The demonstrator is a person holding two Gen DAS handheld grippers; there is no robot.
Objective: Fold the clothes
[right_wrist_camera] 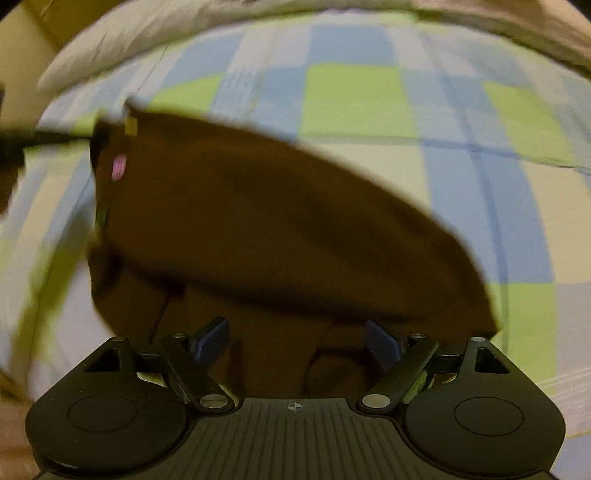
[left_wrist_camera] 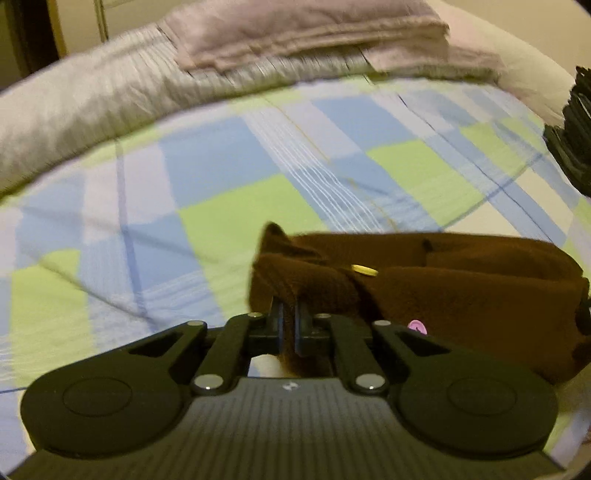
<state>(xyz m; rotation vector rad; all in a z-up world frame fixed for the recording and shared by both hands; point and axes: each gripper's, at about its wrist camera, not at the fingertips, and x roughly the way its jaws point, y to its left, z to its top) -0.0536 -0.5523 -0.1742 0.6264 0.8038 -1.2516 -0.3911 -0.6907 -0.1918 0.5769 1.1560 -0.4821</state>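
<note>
Left claw: we see the left claw (left_wrist_camera: 289, 314) pressed together, pinching a corner of the dark brown fleece garment (left_wrist_camera: 443, 295).
Right claw: we see the right claw (right_wrist_camera: 297, 341) spread wide, the brown fabric (right_wrist_camera: 258, 221) lying between its blue pads (right_wrist_camera: 210, 338); contact unclear.
Garment: on the blue-green checked bed sheet (left_wrist_camera: 184, 166).
Behind: folded lilac towels (left_wrist_camera: 295, 33).
</note>
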